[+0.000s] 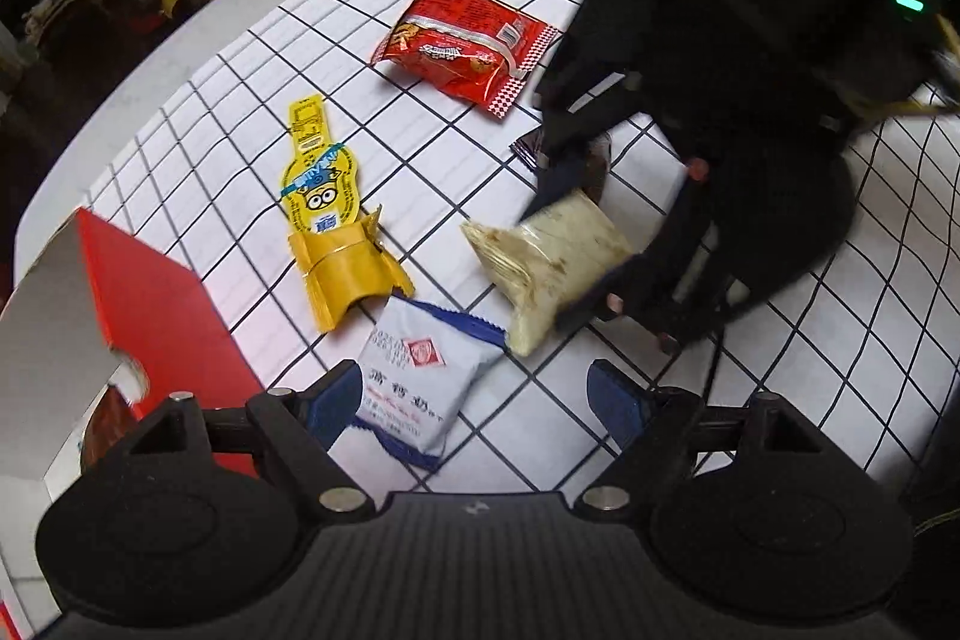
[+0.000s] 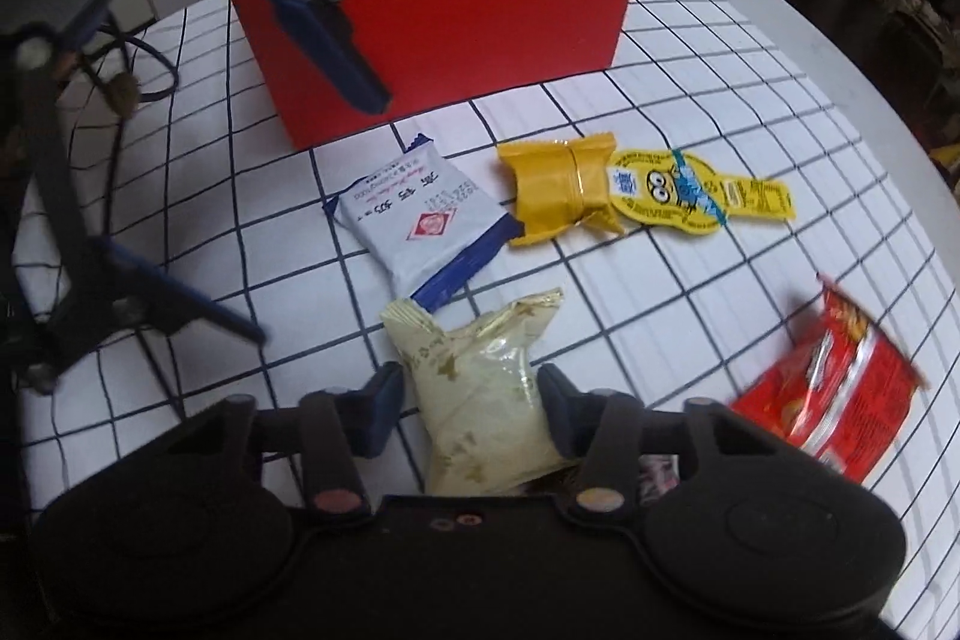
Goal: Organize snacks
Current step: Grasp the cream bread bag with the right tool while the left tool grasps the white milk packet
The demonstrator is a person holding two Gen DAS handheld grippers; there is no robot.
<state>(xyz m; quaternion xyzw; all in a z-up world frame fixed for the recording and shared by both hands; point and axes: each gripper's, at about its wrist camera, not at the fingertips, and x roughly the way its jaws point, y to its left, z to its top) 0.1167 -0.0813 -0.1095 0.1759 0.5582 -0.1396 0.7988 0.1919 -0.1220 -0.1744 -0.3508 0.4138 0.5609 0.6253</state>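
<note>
Right now we hold our right gripper (image 2: pixel 471 403) tipped steeply down over the cream snack packet (image 2: pixel 486 400), its jaws drawn narrow around it. The right pad presses the packet's edge; on the left a thin gap seems to remain, so we cannot tell whether the grip is firm. The packet lies on the white tablecloth with a dark grid (image 2: pixel 690 232), its crimped top pointing toward the white and blue packet (image 2: pixel 417 226).

Our left gripper (image 1: pixel 474 400) hangs with its jaws wide above that white and blue packet (image 1: pixel 414 394), which lies partly between the blue pads without being pressed by them.

Just beside that packet sits a yellow wrapper (image 2: pixel 561 193), touching the yellow cartoon-figure pouch (image 2: pixel 690 193) that stretches away from it. A red snack bag (image 2: pixel 834 406) lies well apart, near the right edge of the right wrist view, blurred. Something dark peeks out under the cream packet, too hidden to name.

Behind the packets stands the red cardboard box (image 2: pixel 456 34), open at the top, white inside, near the white and blue packet.
</note>
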